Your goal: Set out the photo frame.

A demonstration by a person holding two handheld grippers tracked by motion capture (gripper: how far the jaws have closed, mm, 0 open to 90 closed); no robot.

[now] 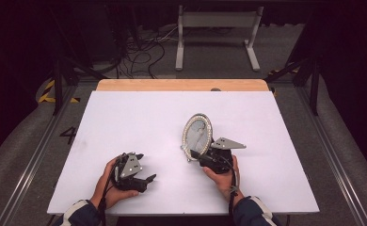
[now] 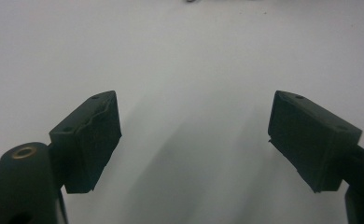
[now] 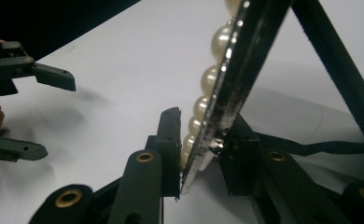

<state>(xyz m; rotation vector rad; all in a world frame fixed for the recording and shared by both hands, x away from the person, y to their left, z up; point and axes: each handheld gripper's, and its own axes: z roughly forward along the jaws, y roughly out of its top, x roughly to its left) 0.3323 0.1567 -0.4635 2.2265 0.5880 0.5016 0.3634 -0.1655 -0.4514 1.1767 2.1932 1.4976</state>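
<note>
While my right gripper pinches the lower rim of the pearl-edged oval mirror, the mirror stands upright just ahead of that hand; my left gripper, well apart from it, rests wide open, holding nothing.

Probably lab: framed test table, floor cables.

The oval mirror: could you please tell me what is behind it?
Behind the oval mirror a black prop leg slants down to the white table. The right tongs clamp its lower edge. The rest of its back is hidden.
</note>
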